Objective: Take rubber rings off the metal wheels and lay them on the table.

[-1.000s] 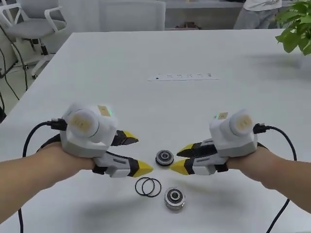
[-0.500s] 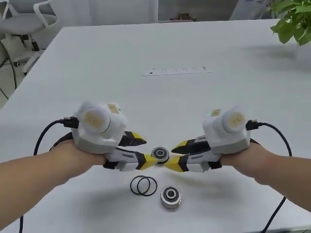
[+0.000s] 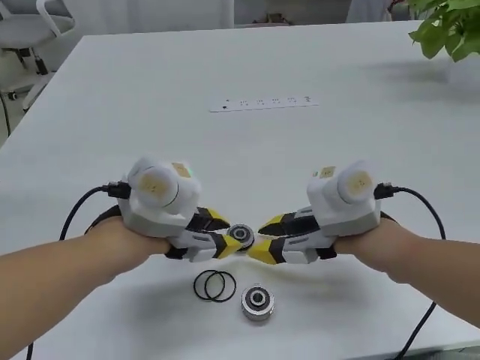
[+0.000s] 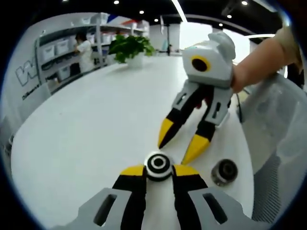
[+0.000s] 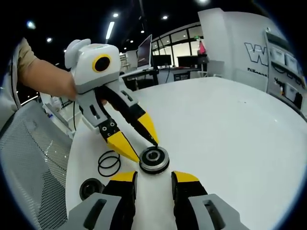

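Note:
A metal wheel (image 3: 241, 234) with a black rubber ring on it sits between the yellow tips of my left gripper (image 3: 229, 233), which is shut on it. In the left gripper view the wheel (image 4: 158, 165) is pinched between my own tips (image 4: 159, 170). My right gripper (image 3: 258, 238) is open, its tips just right of the wheel; in its own view the wheel (image 5: 154, 159) lies just ahead of the tips (image 5: 154, 177). Two loose black rubber rings (image 3: 214, 286) lie overlapping on the table. A second metal wheel (image 3: 257, 301) stands beside them.
The white table (image 3: 247, 157) stretches far ahead. A white power strip (image 3: 264, 103) lies at mid-table. A green plant (image 3: 444, 30) is at the far right corner, an office chair (image 3: 30, 30) beyond the far left corner. Cables trail from both grippers.
Both grippers moved inward to the wheel between them. My left gripper went from open to shut on it. The right gripper's tips came up close beside it.

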A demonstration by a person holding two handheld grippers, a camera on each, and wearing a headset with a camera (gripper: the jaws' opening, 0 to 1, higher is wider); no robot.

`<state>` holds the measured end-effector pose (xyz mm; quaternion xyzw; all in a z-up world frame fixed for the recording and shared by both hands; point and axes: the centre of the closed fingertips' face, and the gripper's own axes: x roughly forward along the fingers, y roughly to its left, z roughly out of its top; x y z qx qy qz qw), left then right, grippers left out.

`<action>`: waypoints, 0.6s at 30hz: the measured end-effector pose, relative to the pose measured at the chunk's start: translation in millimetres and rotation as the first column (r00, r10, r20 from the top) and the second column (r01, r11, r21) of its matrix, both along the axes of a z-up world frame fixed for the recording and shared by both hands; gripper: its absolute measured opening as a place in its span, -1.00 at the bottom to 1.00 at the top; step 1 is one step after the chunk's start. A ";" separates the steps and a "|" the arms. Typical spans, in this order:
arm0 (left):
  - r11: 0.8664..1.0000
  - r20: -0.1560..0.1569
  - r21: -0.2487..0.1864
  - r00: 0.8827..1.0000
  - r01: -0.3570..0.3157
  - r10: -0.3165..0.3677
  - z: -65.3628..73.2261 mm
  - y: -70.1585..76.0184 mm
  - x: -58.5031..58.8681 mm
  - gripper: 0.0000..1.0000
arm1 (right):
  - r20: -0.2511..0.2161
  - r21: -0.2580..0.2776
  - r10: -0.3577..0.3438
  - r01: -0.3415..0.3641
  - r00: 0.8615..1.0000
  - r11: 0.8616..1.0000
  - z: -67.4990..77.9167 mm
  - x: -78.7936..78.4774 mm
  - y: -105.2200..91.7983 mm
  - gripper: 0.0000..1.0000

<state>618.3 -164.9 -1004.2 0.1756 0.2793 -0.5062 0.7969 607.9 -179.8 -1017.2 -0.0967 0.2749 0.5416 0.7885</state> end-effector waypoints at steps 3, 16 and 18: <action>1.000 0.004 0.000 1.000 0.007 -0.007 -0.3 -3.3 -0.8 -0.61 | 0.004 -0.001 0.001 -0.001 1.000 1.000 -0.1 0.0 0.2 -0.46; 0.999 0.010 -0.015 0.999 -0.035 0.035 -2.0 -5.8 1.7 -0.73 | 0.006 0.013 -0.014 0.013 1.000 1.000 0.5 5.2 10.5 -0.44; 0.999 0.009 -0.020 0.999 -0.042 0.042 -1.9 -5.9 1.8 -0.73 | 0.004 0.018 -0.021 0.021 1.000 1.000 0.8 6.1 12.1 -0.42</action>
